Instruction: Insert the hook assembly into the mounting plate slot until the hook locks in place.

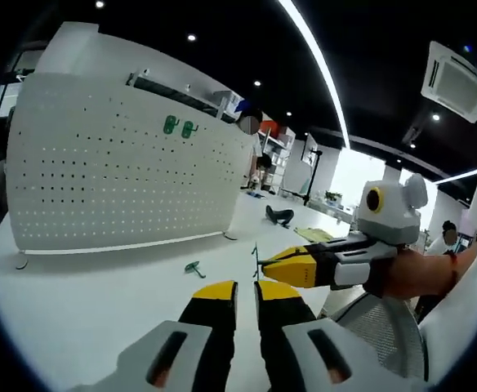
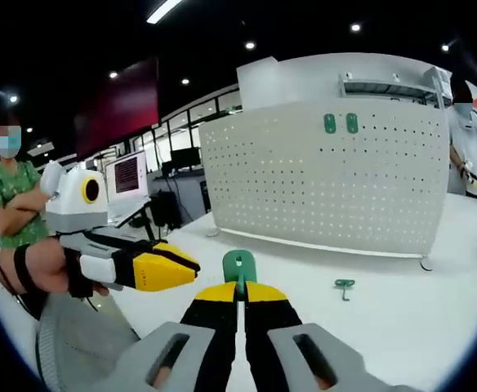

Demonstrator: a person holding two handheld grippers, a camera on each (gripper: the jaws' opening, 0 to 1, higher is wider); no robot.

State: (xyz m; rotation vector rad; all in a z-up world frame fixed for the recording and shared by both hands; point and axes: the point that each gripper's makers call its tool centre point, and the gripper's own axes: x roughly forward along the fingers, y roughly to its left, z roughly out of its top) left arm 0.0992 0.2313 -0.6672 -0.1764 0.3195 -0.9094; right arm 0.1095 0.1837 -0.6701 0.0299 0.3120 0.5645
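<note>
A white perforated mounting plate (image 1: 124, 175) (image 2: 328, 180) stands upright on the white table (image 1: 91, 314) (image 2: 426, 327). Two green hooks (image 1: 179, 126) (image 2: 341, 122) hang near its top edge. My right gripper (image 2: 238, 291) is shut on a green hook assembly (image 2: 238, 267), held upright well short of the plate. In the left gripper view the right gripper (image 1: 263, 263) reaches in from the right, the hook (image 1: 255, 255) showing edge-on at its tip. My left gripper (image 1: 245, 291) (image 2: 193, 269) hovers beside it, jaws together with nothing between them. Another green hook (image 1: 194, 268) (image 2: 345, 286) lies on the table.
A grey mesh chair back (image 1: 381, 327) (image 2: 75, 347) sits close under the grippers at the table's near edge. A person in green (image 2: 10, 200) stands off to the side; another person (image 2: 467, 139) stands past the plate's end. A monitor (image 2: 128, 175) sits behind.
</note>
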